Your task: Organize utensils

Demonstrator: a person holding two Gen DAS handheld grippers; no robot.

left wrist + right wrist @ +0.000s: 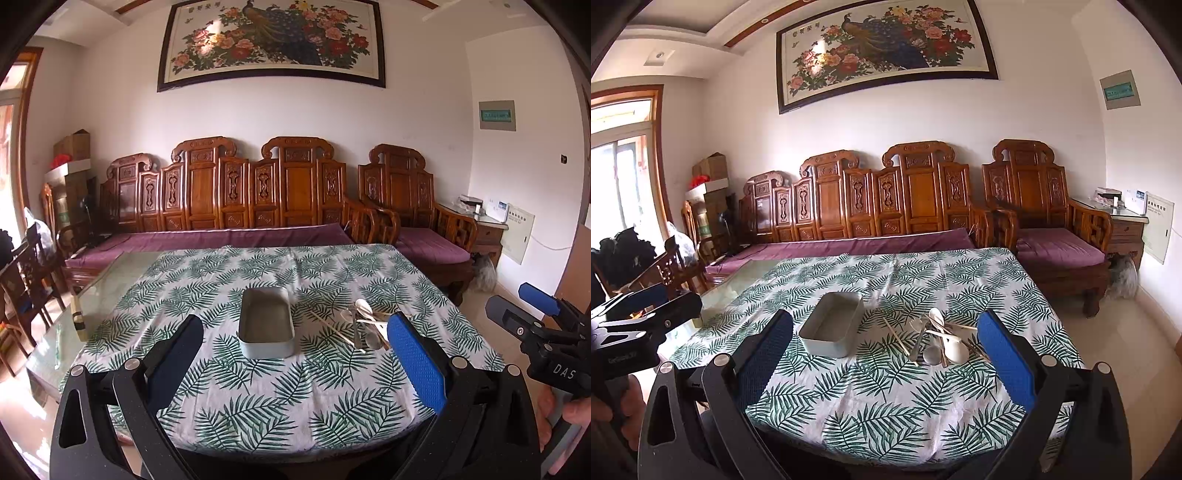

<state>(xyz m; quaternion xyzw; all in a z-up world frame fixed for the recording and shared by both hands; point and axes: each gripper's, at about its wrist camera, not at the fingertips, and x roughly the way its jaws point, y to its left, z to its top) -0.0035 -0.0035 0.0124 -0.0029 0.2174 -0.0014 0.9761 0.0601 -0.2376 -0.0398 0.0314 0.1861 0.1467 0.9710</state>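
A counter (258, 406) covered by a white cloth printed with green fern leaves stands in a living room, with bare glass showing along its left edge. Behind it runs a carved wooden sofa (229, 192) with purple cushions, a matching armchair (1045, 206) to its right, and above them a large framed peacock-and-peony picture (273, 37) on the white wall.

Near the middle of the cloth sits an empty rectangular grey metal tin (266, 323) with rounded corners. Just right of it lies a loose pile of utensils (938, 339): white ceramic spoons, a metal spoon and pale wooden chopsticks, crossing and touching one another.

The left gripper (295, 362) and the right gripper (886, 362) both hover over the near edge, blue-padded fingers spread wide and holding nothing.
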